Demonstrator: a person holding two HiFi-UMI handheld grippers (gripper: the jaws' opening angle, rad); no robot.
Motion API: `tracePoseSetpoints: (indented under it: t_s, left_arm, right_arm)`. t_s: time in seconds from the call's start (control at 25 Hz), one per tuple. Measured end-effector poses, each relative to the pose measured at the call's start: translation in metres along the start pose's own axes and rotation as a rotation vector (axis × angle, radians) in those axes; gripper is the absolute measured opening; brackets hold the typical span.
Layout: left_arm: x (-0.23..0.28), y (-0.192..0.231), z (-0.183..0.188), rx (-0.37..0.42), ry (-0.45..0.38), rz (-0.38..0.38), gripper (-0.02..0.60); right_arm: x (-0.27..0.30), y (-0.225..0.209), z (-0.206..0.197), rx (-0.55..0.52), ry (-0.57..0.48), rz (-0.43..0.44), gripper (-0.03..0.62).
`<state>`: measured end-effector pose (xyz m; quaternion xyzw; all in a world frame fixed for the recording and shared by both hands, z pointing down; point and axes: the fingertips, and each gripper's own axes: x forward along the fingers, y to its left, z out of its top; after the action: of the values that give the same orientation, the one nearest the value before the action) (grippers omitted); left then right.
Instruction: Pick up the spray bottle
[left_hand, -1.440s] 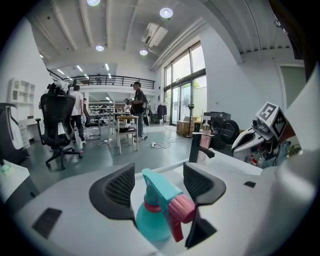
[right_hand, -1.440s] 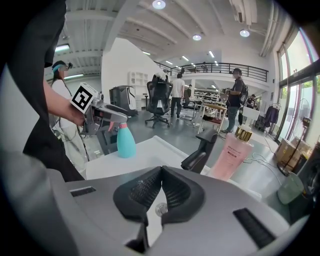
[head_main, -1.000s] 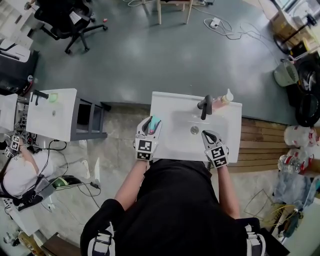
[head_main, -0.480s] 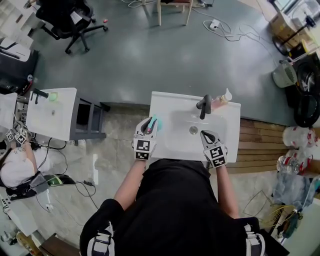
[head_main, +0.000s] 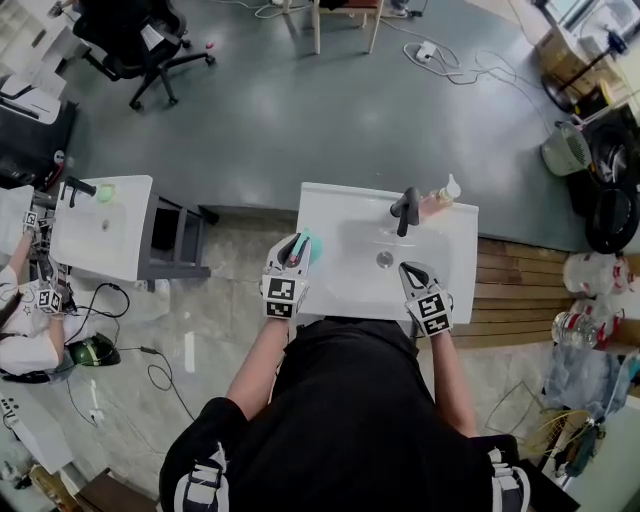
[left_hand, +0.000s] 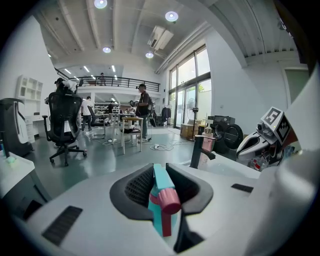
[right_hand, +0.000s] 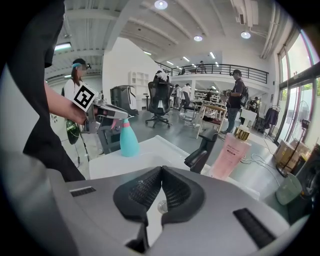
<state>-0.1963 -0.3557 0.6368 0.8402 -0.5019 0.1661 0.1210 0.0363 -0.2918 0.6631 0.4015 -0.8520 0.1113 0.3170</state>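
Note:
The spray bottle (head_main: 312, 245) is teal with a pink collar and stands on the left rim of the white sink (head_main: 340, 205). My left gripper (head_main: 296, 250) is shut on its head; in the left gripper view both pads press the teal trigger and pink nozzle (left_hand: 163, 200). In the right gripper view the bottle (right_hand: 128, 141) stands upright on the rim with the left gripper at its top. My right gripper (head_main: 413, 270) hovers over the sink's front right, jaws shut and empty (right_hand: 161, 184).
A black faucet (head_main: 405, 211) stands at the back of the basin, with a pink soap bottle (head_main: 438, 200) beside it. A drain (head_main: 384, 259) lies mid-basin. A second white sink unit (head_main: 105, 225) stands to the left. An office chair (head_main: 135, 35) is across the floor.
The left gripper's jaws have narrowed onto the spray bottle's head. Both hands stay where they were.

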Motion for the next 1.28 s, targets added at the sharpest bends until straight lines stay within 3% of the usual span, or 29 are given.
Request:
tracePoseSetpoints:
  t_s: [0.28,0.6,1.28]
  left_arm:
    - [-0.008,0.000,-0.001,-0.006,0.001,0.002,0.089]
    - [-0.024,-0.015,0.013,-0.012,-0.008,0.058,0.086]
    - [-0.056,-0.088,0.024,-0.009,-0.012,0.147,0.081]
  right_arm:
    - [-0.004,0.003,-0.011,-0.014,0.002,0.010,0.017]
    - [-0.019,-0.003,-0.003,-0.033,-0.028,0.049,0.017]
    - [-0.073,-0.027,-0.038,-0.048,-0.056,0.135,0.017]
